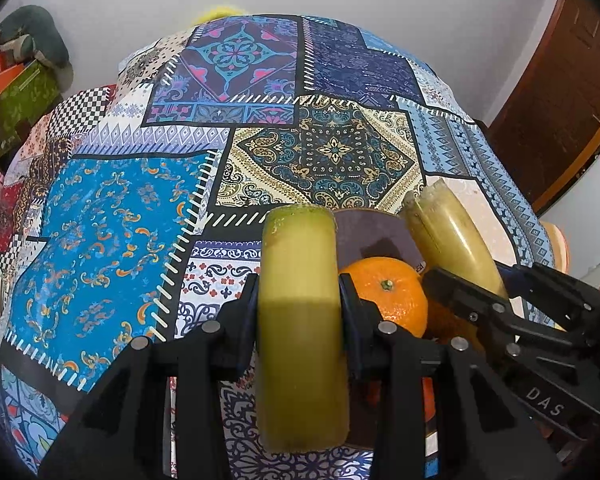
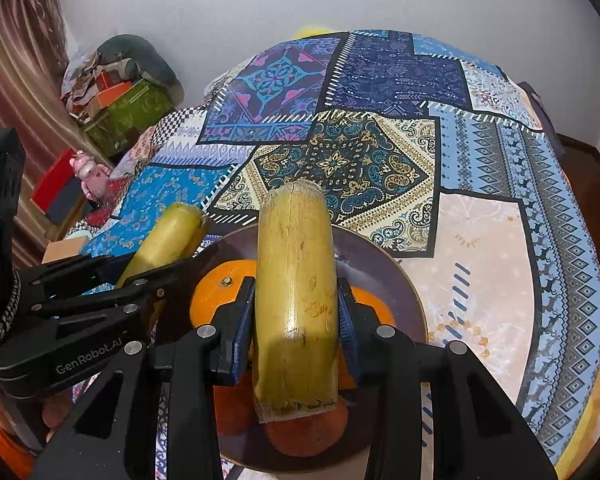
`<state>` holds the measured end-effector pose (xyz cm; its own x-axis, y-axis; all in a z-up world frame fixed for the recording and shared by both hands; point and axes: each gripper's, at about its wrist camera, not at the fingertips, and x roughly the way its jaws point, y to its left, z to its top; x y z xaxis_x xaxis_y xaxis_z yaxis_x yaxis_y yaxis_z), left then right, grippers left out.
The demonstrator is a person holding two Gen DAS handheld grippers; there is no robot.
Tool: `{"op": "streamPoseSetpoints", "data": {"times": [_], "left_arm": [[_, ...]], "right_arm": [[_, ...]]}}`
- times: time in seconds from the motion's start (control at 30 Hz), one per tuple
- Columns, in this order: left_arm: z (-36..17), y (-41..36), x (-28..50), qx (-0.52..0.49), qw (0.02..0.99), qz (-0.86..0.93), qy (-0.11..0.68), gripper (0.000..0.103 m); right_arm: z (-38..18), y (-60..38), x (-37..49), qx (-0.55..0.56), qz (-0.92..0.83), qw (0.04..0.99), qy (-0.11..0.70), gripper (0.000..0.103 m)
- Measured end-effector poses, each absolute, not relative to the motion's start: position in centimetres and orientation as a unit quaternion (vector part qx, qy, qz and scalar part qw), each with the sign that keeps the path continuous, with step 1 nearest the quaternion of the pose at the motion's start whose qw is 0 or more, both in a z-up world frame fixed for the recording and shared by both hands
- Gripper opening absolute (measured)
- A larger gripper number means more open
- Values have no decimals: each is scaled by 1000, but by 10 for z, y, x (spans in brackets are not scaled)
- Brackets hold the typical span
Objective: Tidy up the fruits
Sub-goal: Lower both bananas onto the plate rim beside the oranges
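Note:
My left gripper (image 1: 300, 300) is shut on a yellow-green sugarcane piece (image 1: 300, 320), held lengthwise just left of a dark brown plate (image 1: 376, 228). My right gripper (image 2: 296, 312) is shut on a second sugarcane piece (image 2: 296, 300), held over the same plate (image 2: 384, 276). Oranges (image 2: 214, 288) lie on the plate under the cane; one orange (image 1: 388, 296) shows in the left wrist view. Each gripper shows in the other's view: the right one (image 1: 480, 292) with its cane (image 1: 448, 236), the left one (image 2: 112, 276) with its cane (image 2: 168, 240).
The plate sits on a table under a patchwork cloth (image 1: 140, 220) (image 2: 480, 240). A green box with clutter (image 2: 128, 112) and a pink toy (image 2: 92, 176) stand beyond the table's left edge. A brown door (image 1: 560, 100) is at the right.

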<state>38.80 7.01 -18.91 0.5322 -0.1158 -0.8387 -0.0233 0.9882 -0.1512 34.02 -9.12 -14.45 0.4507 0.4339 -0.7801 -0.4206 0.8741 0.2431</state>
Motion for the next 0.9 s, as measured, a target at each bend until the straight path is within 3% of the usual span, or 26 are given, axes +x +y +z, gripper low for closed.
{"op": "streamPoseSetpoints", "data": {"times": [0.9], "left_arm": [[-180, 58, 374, -41, 878, -28, 476, 40]], "right_arm": [[-134, -99, 331, 9, 261, 852, 453, 37]]}}
